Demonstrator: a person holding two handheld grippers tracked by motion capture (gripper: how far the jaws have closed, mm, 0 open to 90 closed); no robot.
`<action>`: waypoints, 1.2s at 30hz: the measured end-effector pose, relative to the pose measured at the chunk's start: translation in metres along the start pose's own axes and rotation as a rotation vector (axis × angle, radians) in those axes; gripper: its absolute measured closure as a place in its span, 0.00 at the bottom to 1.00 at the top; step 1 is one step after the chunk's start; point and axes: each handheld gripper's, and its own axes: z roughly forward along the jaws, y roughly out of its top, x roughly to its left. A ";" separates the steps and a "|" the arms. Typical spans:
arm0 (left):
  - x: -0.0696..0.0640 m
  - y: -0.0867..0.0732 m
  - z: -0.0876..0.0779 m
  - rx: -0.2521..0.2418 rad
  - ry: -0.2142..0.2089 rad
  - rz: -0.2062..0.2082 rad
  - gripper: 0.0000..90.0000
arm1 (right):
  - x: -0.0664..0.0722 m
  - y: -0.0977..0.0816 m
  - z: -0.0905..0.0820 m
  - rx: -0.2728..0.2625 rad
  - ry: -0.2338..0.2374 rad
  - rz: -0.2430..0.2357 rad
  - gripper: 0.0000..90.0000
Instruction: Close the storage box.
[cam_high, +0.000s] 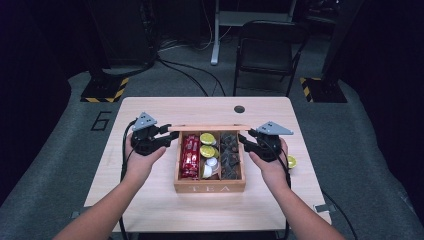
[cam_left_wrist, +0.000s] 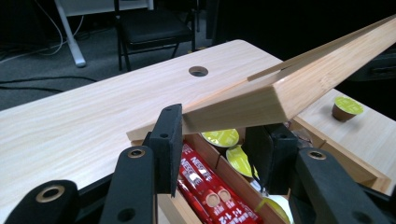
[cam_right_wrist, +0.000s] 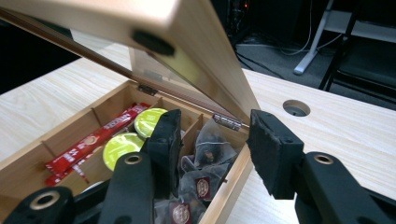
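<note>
- The table (cam_high: 150, 200) is light wood, with a round hole (cam_high: 239, 109) near the far edge.
- A box (cam_high: 210, 188) stands in its middle.
- One capsule (cam_high: 291, 161) lies beside the box.

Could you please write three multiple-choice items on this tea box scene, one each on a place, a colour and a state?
1. Where do the red packets lie in the box?
A. left compartment
B. middle compartment
C. right compartment

2. What colour is the top of the lone capsule on the table?
A. red
B. yellow-green
C. blue

3. How does the lid stand?
A. shut flat
B. lying off on the table
C. raised on its hinges

Answers:
1. A: the high view shows the packets in the box's left section, beside the capsules.
2. B: its yellow-green top shows beside the right gripper and in the left gripper view.
3. C: the lid tilts up above the contents, with the left gripper at its left end and the hinges in the right gripper view.
</note>
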 end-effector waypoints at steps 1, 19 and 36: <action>0.000 -0.003 -0.001 0.003 -0.012 -0.004 0.63 | 0.002 -0.001 -0.007 -0.011 0.007 -0.007 0.59; -0.010 -0.034 -0.007 0.029 -0.028 -0.004 0.65 | 0.007 -0.012 -0.028 0.063 0.073 -0.044 0.59; -0.029 -0.068 -0.014 0.049 -0.031 0.042 0.57 | 0.023 -0.038 -0.037 0.080 0.090 -0.081 0.60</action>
